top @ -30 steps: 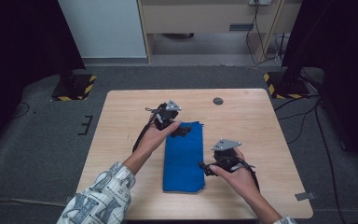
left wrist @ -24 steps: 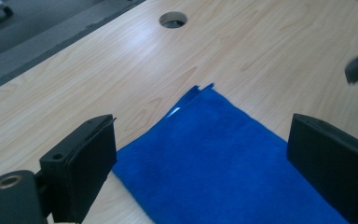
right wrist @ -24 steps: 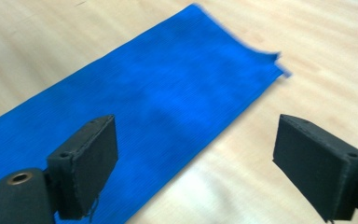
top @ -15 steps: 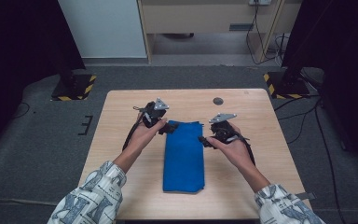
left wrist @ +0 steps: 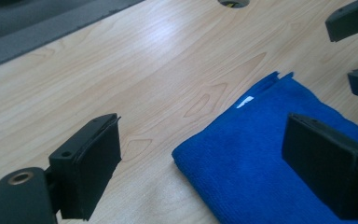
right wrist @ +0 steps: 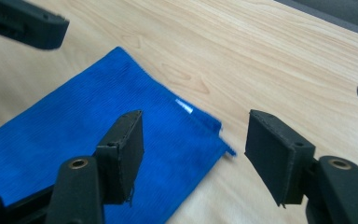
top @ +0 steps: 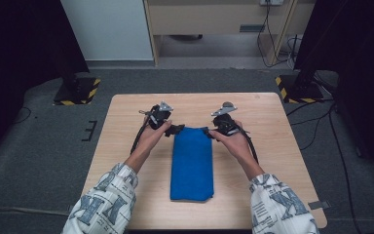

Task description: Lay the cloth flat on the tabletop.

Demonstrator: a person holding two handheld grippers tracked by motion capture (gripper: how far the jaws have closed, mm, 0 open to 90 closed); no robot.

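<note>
A wooden table (top: pixel 126 146) is seen from above, with a folded blue cloth (top: pixel 192 163) laid lengthwise along its middle, one short end reaching toward the near edge. A small white tag (right wrist: pixel 183 106) is sewn at the cloth's far end. The left tool (top: pixel 174 129) is held at the far left corner of the cloth, jaws spread wide and empty. The right tool (top: pixel 208 131) is held at the far right corner, likewise wide apart, gripping nothing.
</note>
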